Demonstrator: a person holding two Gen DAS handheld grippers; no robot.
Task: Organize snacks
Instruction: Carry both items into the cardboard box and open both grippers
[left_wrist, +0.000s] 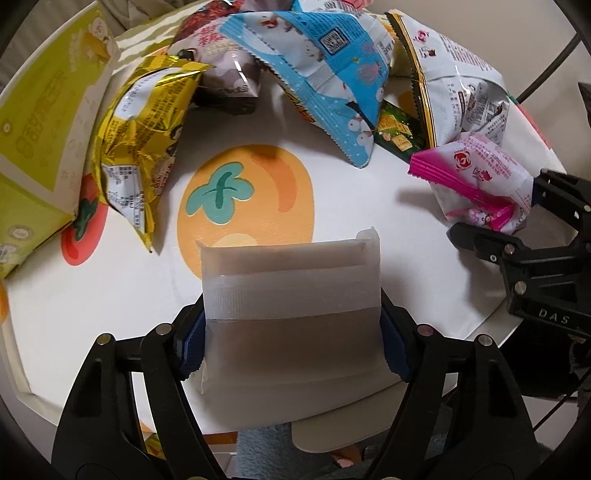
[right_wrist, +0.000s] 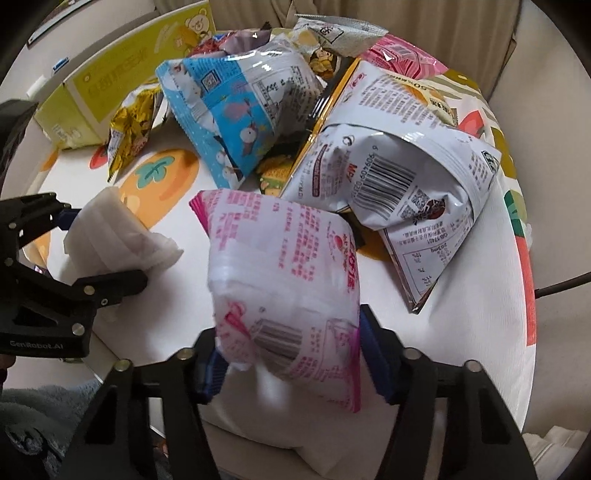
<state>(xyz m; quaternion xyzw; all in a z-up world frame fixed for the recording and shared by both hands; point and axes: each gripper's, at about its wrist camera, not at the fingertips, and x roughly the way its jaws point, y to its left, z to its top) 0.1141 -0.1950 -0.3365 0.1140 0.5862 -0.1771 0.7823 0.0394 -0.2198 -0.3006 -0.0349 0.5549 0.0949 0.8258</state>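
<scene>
My left gripper (left_wrist: 291, 339) is shut on a translucent white pouch (left_wrist: 291, 280), its blue pads pressing both sides, and holds it over the orange fruit print on the tablecloth (left_wrist: 369, 206). The right wrist view shows that pouch (right_wrist: 114, 229) at the left, in the left gripper (right_wrist: 96, 243). My right gripper (right_wrist: 291, 362) is shut on a pink-and-white snack bag (right_wrist: 280, 266), lifted just above the cloth. In the left wrist view this bag (left_wrist: 476, 177) sits at the right between the right gripper's (left_wrist: 517, 210) black fingers.
A heap of snack bags lies beyond both grippers: a blue one (left_wrist: 325, 66), a gold one (left_wrist: 144, 122), a large white one (right_wrist: 399, 177). A yellow-green carton (left_wrist: 40, 122) stands at the far left. The round table's edge (right_wrist: 532, 369) curves close on the near side.
</scene>
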